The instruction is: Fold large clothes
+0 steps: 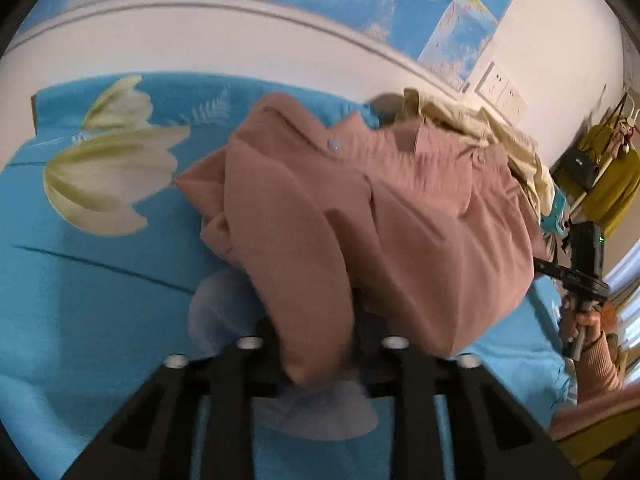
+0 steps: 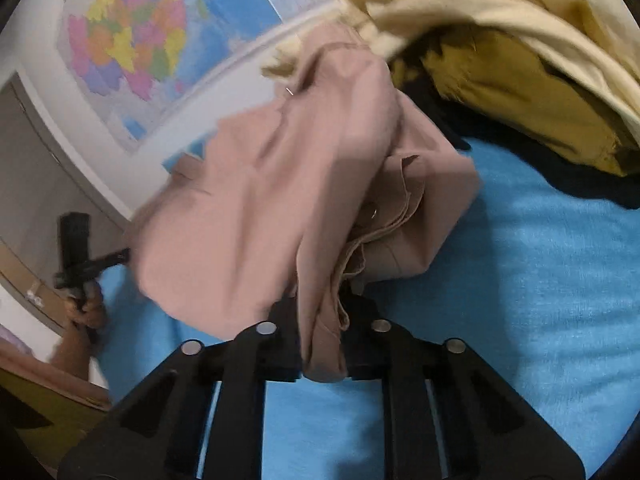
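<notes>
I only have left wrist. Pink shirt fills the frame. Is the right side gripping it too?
Observer: Yes. The right gripper has its jaws shut on a bunched hem of the dusty-pink button-up shirt.
Operator: What's behind the cream cloth on my right edge?
Observer: Under the pale cream fabric garment lies a mustard-yellow garment, with something black beneath it.
Operator: Bed free on that side?
Observer: Right of the shirt, the bright blue bedsheet shows bare up to that pile.
Operator: Wall?
Observer: A multicoloured political wall map hangs above the headboard.
</notes>
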A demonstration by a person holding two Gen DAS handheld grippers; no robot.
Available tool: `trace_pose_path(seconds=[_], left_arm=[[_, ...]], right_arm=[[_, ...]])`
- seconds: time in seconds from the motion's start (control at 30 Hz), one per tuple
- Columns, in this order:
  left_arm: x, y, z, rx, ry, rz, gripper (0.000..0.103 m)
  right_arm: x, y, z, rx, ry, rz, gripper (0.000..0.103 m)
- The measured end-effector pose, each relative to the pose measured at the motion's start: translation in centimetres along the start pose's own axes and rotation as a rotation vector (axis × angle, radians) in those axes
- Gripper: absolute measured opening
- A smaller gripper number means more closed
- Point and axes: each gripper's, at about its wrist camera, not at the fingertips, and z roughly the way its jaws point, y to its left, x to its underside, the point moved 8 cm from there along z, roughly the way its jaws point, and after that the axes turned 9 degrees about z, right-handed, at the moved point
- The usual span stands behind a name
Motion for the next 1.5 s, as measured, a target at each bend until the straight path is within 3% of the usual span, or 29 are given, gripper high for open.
trace_pose_path(seconds=[0.07,0.2,0.27,0.3,0.33,0.4,0.43,0.47,0.53,0.63,0.7,0.77,0.9,0.97,1.0,1.03,1.07,1.1,1.17,1.33,1.4,1.5], left_arm=[[-0.7,-0.7,-1.8,0.027,-0.029,-0.018,0.01],[-0.9,-2.8,-5.7,0.084,-0.06,-0.01,0.008],[0.2,-3.6,-6.8,0.091,-0.038,0.004,0.009],[0.9,-3.6,-6.6,0.08,-0.016,0.01,0.009],[2.2,-3.1,-5.8,0.033,0.041,0.011,0.012],[4.3,-1.8,-4.1,0.004,0.137,-0.015,0.015],[4.7,-1.5,-3.8,-0.001,0.146,-0.022,0.019],[4.8,-0.8,-4.0,-0.022,0.129,-0.043,0.032],[3.8,0.2,-5.6,-0.059,0.041,-0.075,0.041],[1.0,-0.6,-9.1,-0.096,-0.11,-0.015,0.061],[-0.3,-2.4,-9.0,-0.116,-0.122,0.071,0.063],[-1.2,-4.7,-7.4,-0.073,-0.09,0.122,0.064],[-1.5,-9.0,-2.4,-0.022,0.022,0.243,0.064],[-0.9,-10.3,0.2,0.022,0.093,0.269,0.064],[-0.5,-10.5,1.5,0.037,0.129,0.275,0.065],[-0.1,-10.6,3.0,0.039,0.171,0.281,0.065],[0.2,-10.6,3.7,0.019,0.187,0.287,0.063],[0.2,-10.5,4.3,-0.004,0.195,0.294,0.057],[-0.7,-9.9,5.1,-0.039,0.188,0.275,0.006],[-4.7,-8.3,3.6,-0.132,0.046,0.22,0.001],[-5.4,-7.9,3.5,-0.156,0.03,0.218,0.002],[-4.6,-6.8,5.0,-0.179,0.088,0.195,0.002]], right_arm=[[-0.5,1.7,-2.5,-0.078,-0.029,0.02,0.01],[0.0,5.0,-7.6,-0.152,-0.048,-0.006,0.009],[0.9,5.1,-8.9,-0.15,-0.036,-0.004,0.009],[1.7,4.3,-8.8,-0.104,-0.014,-0.001,0.009],[2.5,3.1,-8.6,-0.071,0.011,0.015,0.01],[4.4,-0.8,-6.4,0.035,0.098,0.117,0.017],[4.9,-2.2,-5.7,0.096,0.124,0.129,0.022],[5.0,-3.2,-5.5,0.145,0.126,0.133,0.038],[4.3,-4.0,-6.4,0.24,0.062,0.131,0.061],[1.9,-2.4,-8.6,0.25,-0.062,0.084,0.066],[0.4,0.7,-8.5,0.224,-0.106,-0.017,0.069],[-0.2,3.2,-6.6,0.215,-0.093,-0.092,0.073],[0.1,6.9,0.1,0.206,0.022,-0.238,0.067],[0.4,7.2,3.4,0.233,0.089,-0.264,0.045],[0.6,7.1,4.5,0.24,0.114,-0.265,0.04],[0.5,7.0,5.6,0.246,0.132,-0.268,0.017],[0.4,6.9,6.1,0.247,0.137,-0.27,0.002],[0.0,6.8,6.3,0.245,0.131,-0.266,0.002],[-1.3,7.1,5.4,0.207,0.079,-0.232,0.002],[-5.1,8.0,2.3,0.175,-0.093,-0.189,0.002],[-5.4,7.1,3.3,0.174,-0.073,-0.151,0.002],[-4.4,5.3,6.0,0.223,0.01,-0.13,0.002]])
